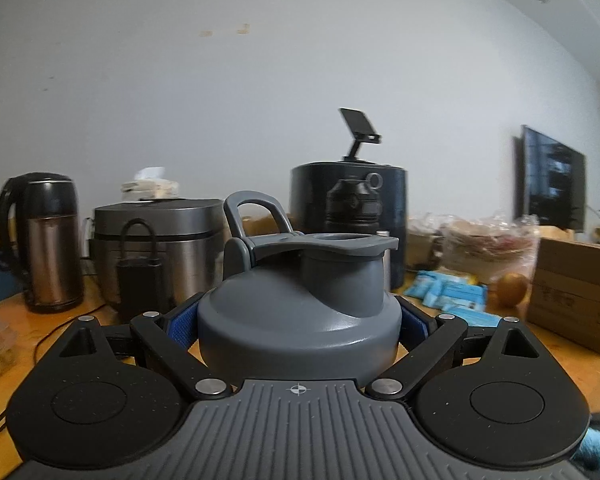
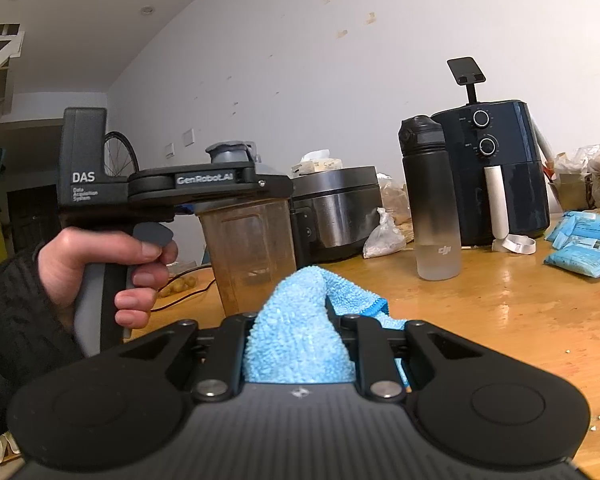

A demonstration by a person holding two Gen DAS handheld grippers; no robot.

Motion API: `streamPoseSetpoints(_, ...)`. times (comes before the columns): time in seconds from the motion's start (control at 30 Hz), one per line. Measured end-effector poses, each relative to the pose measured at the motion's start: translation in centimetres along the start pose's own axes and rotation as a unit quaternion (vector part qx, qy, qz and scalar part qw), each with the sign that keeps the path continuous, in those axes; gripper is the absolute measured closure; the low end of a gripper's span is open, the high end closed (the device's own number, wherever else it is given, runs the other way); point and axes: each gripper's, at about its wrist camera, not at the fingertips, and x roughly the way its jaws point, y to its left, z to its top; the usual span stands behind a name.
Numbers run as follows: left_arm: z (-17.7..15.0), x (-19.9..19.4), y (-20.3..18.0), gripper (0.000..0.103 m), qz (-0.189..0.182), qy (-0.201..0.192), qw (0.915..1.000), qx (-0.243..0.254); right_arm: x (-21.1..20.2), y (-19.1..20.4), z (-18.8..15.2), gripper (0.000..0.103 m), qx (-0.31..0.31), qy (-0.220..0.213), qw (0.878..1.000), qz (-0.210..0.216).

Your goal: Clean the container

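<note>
container (image 2: pixel 252 248): brownish translucent shaker, upright | lid (image 1: pixel 300 304): grey, on | cloth (image 2: pixel 300 332): blue, bunched

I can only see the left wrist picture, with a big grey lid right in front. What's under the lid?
Observer: A clear shaker cup, its walls stained brownish, held by the left gripper just under the grey lid.
Child: Is it standing on the table?
Observer: I can't tell; the blue cloth hides its bottom.
Child: Who's got the cloth?
Observer: The right gripper, shut on it, a fold sticking up between the fingers.
Child: Is the cloth wiping the cup?
Observer: It's in front of the cup; contact isn't visible.
</note>
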Motion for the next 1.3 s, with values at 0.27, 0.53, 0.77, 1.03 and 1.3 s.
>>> streamPoseSetpoints(0.27,-0.1,0.3,1.9,0.008,-0.077,0.005,0.9969,0.011,0.1,0.0,0.0,0.089,0.002,0.001,1.000,0.001)
streamPoseSetpoints(0.53,-0.2,0.7,3.8,0.008,-0.157,0.008,0.9873,0.022,0.2,0.0,0.1,0.089,0.002,0.001,1.000,0.004)
streamPoseSetpoints(0.77,-0.3,1.1,4.6,0.008,-0.200,0.007,0.9795,0.027,0.2,-0.2,0.1,0.089,0.004,0.000,1.000,0.004)
streamPoseSetpoints(1.03,-0.4,1.2,5.3,0.008,-0.226,0.007,0.9736,0.029,-0.1,-0.1,0.0,0.089,0.006,-0.003,1.000,0.004)
streamPoseSetpoints(1.3,-0.4,1.3,5.4,0.008,-0.226,0.008,0.9738,0.027,0.1,0.1,0.2,0.089,0.004,-0.006,1.000,0.008)
